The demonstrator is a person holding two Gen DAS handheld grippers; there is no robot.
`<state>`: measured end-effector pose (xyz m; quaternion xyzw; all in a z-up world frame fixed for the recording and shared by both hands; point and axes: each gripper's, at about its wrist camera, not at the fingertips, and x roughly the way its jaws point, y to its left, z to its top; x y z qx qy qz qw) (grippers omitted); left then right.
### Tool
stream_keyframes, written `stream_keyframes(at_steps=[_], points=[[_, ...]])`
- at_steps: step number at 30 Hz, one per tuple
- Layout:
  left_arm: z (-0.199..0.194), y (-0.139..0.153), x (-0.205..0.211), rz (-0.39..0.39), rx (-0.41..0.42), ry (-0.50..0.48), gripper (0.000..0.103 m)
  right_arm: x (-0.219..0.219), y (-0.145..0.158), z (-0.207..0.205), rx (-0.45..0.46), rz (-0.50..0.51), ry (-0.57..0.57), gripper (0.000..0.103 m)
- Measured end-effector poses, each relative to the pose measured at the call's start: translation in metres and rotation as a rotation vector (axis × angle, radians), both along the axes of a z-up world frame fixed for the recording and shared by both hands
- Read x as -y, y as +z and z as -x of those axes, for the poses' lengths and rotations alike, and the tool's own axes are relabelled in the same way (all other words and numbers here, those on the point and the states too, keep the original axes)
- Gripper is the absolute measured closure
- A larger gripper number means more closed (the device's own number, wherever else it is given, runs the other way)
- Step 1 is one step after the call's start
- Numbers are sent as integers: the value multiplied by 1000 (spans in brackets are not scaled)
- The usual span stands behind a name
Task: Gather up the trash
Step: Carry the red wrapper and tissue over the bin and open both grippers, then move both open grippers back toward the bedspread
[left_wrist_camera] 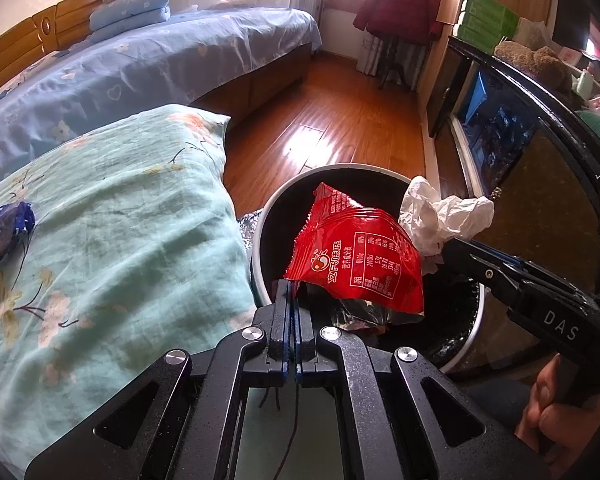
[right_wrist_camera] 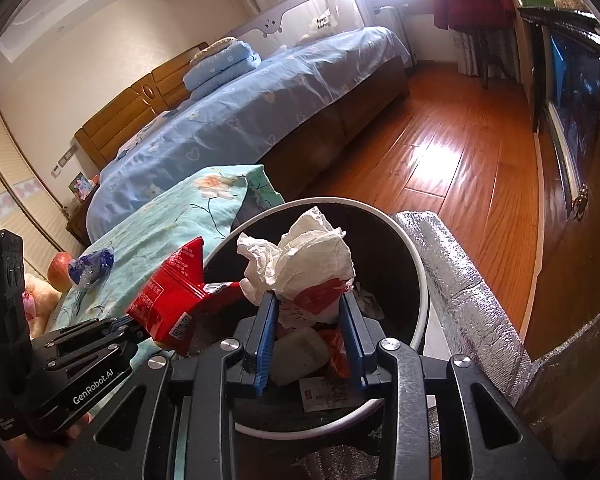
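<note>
My left gripper (left_wrist_camera: 291, 286) is shut on the edge of a red snack wrapper (left_wrist_camera: 358, 254) and holds it over the black trash bin with a white rim (left_wrist_camera: 260, 224). My right gripper (right_wrist_camera: 309, 300) is shut on a crumpled white tissue (right_wrist_camera: 308, 260) above the same bin (right_wrist_camera: 422, 280). In the right wrist view the left gripper (right_wrist_camera: 140, 326) holds the red wrapper (right_wrist_camera: 172, 300) at the bin's left rim. In the left wrist view the right gripper (left_wrist_camera: 440, 254) holds the tissue (left_wrist_camera: 440, 212) over the bin's right side. The bin holds other trash.
A teal floral pillow (left_wrist_camera: 112, 240) lies left of the bin, with a blue wrapper (right_wrist_camera: 92, 266) and an apple (right_wrist_camera: 60, 272) on it. A silver foil pad (right_wrist_camera: 468, 280) lies right of the bin. A blue bed (left_wrist_camera: 140, 64), wood floor and a dark cabinet (left_wrist_camera: 540, 140) surround the area.
</note>
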<state>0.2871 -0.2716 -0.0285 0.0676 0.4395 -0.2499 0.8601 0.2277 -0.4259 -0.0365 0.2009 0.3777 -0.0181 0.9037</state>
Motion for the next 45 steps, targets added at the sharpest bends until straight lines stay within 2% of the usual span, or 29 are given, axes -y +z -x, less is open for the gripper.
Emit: stream_keyframes(at_steps=[4, 5, 9, 13, 17, 23, 26, 35, 40, 45], points=[[0, 0, 2, -1, -2, -3, 100, 3, 0, -2, -5, -6, -7, 68], [1, 0, 2, 1, -2, -5, 99, 4, 0, -2, -5, -8, -10, 63], [5, 3, -4, 8, 8, 3, 81, 6, 2, 0, 3, -19, -19, 50], [11, 6, -18, 29, 3, 19, 81, 4, 5, 3, 16, -26, -19, 47], [20, 9, -40, 52, 3, 44, 76, -7, 9, 7, 43, -41, 1, 33], [32, 11, -80, 64, 13, 111, 74, -38, 17, 7, 66, -44, 64, 21], [37, 9, -101, 63, 18, 153, 66, -57, 18, 5, 69, -42, 108, 16], [43, -4, -158, 49, 4, 266, 65, -106, 14, -5, 49, -44, 205, 15], [48, -2, -181, 43, 24, 316, 49, -127, 13, -7, 47, -45, 244, 11], [52, 2, -201, 27, 54, 358, 42, -147, 13, -13, 40, -38, 284, 7]])
